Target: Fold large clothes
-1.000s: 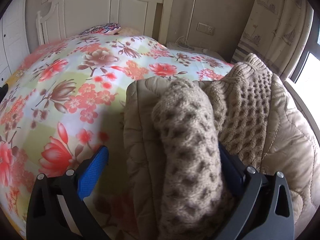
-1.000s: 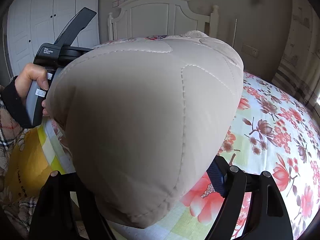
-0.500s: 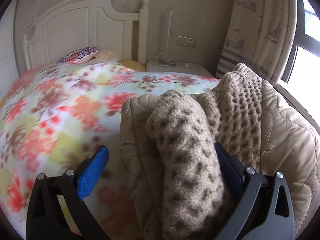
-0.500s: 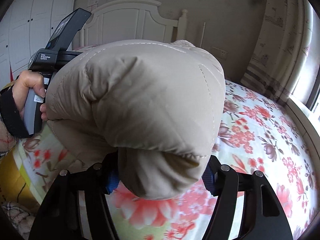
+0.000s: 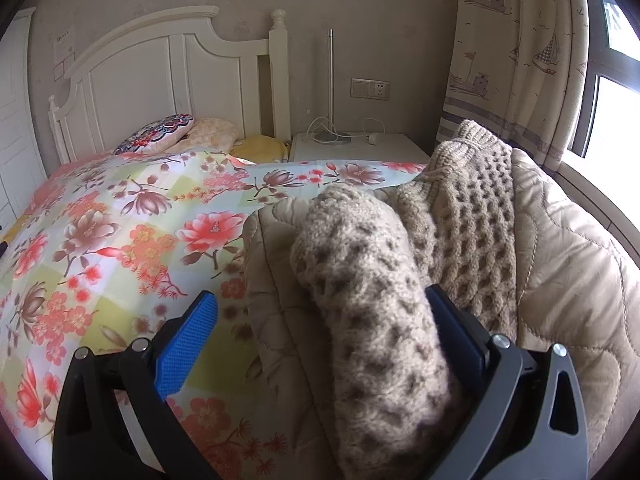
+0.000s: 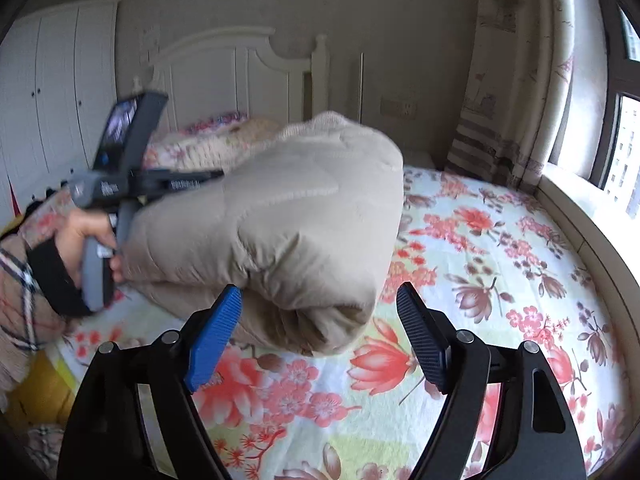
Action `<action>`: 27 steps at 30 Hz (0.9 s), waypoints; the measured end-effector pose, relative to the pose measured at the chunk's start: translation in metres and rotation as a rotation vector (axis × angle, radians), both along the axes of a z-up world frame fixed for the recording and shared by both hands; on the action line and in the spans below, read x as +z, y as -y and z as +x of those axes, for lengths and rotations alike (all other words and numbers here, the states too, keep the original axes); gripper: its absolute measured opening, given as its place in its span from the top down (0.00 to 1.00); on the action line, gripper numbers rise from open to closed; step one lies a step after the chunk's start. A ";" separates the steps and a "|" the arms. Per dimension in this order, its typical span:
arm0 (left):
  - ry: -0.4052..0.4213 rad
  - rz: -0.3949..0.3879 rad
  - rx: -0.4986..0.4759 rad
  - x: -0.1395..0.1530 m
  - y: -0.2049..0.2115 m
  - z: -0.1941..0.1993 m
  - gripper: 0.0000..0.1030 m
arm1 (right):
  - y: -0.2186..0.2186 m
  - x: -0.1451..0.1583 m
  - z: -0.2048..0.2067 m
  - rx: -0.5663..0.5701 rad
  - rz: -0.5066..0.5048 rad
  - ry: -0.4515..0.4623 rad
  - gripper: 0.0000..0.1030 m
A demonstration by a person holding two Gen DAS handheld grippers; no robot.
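Note:
A beige quilted jacket with a knitted collar is folded into a thick bundle (image 6: 280, 220) on the floral bed. In the left wrist view its knitted part (image 5: 372, 304) lies between my left gripper's (image 5: 320, 320) wide-open jaws, against the right finger; the quilted shell (image 5: 568, 264) bulges to the right. In the right wrist view my right gripper (image 6: 320, 316) is open and empty, just in front of the bundle's near end. The left gripper's body (image 6: 120, 184) and the hand holding it show at the bundle's left side.
The floral bedspread (image 6: 500, 264) covers the bed. A white headboard (image 5: 168, 76) and pillows (image 5: 160, 136) are at the far end, a white nightstand (image 5: 360, 148) beside them. Curtain and window (image 6: 600, 120) run along the right; wardrobe doors (image 6: 48, 92) stand left.
My right gripper has let go of the jacket bundle and drawn back; the bundle has dropped onto the bed. The left gripper has tilted up, still around the knitted part.

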State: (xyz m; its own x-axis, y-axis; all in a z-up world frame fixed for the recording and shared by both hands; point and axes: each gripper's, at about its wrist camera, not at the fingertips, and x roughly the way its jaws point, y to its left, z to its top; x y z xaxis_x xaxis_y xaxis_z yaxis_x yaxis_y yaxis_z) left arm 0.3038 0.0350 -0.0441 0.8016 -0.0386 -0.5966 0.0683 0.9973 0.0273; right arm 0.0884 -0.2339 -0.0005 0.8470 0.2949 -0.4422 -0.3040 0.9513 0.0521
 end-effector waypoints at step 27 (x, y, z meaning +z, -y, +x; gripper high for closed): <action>0.303 -0.002 0.088 0.075 0.018 -0.273 0.02 | 0.019 -0.028 -0.080 -0.114 0.127 0.024 0.08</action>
State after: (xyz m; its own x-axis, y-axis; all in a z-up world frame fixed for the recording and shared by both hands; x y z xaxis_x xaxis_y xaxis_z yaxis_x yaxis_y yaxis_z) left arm 0.0311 0.0171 0.0311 0.9432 0.0375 -0.3301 -0.0289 0.9991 0.0311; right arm 0.0080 -0.2526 -0.0281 0.8880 0.2488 -0.3867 -0.1975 0.9658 0.1679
